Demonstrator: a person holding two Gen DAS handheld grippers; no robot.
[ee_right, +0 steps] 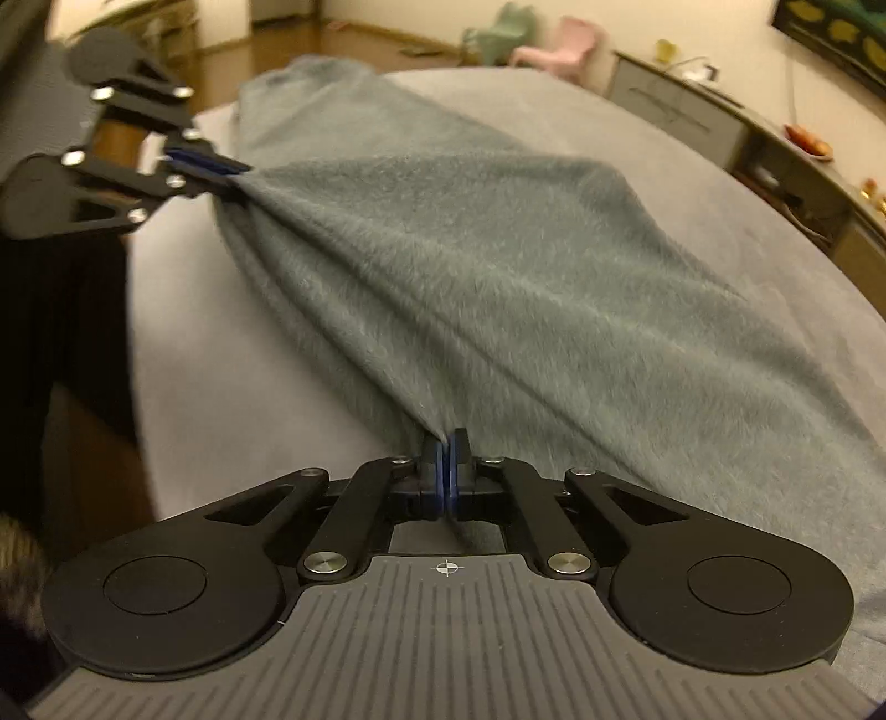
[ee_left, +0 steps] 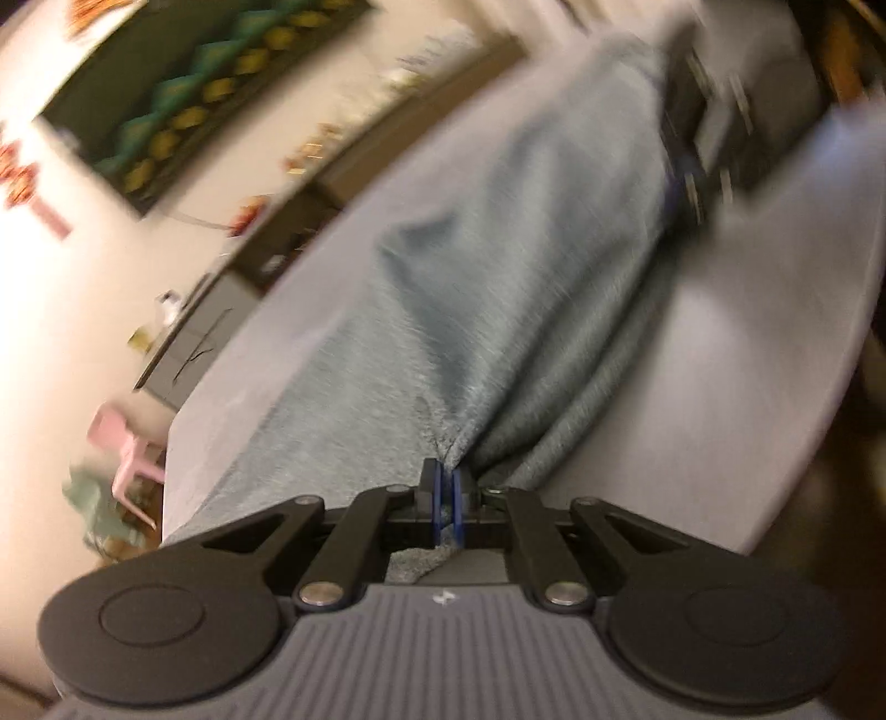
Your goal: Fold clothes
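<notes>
We see a broad grey surface (ee_right: 554,138), which may be a bed or a covered worktop; we cannot tell which. It fills most of both views. On it lies a grey-green fuzzy garment (ee_right: 498,288), long and spread across the surface, its far end reaching towards the far edge in the right wrist view. The cloth is drawn taut between two pinched points, with folds running from one to the other like a ridge.

Behind the surface, along the wall, stands a low cabinet (ee_right: 681,111) with small items on top, too blurred to name. Above it, in the left wrist view, hangs a dark picture (ee_left: 183,99) with green and yellow shapes. On the floor beyond the surface sits a pink chair (ee_right: 559,47), with a pale green chair (ee_right: 509,25) just beside it.

Our left tool (ee_right: 221,166) has its blue pads pressed together on a gathered bit of the garment's edge; in its own view a scrap of cloth pokes out behind the pads. Our right tool (ee_right: 444,443) is likewise closed, and the cloth's folds converge right at its tips, so it pinches the garment too. In the left wrist view the right tool (ee_left: 678,188) shows blurred at the garment's far end. The two tools are well apart, each at one end of the stretched fold.
</notes>
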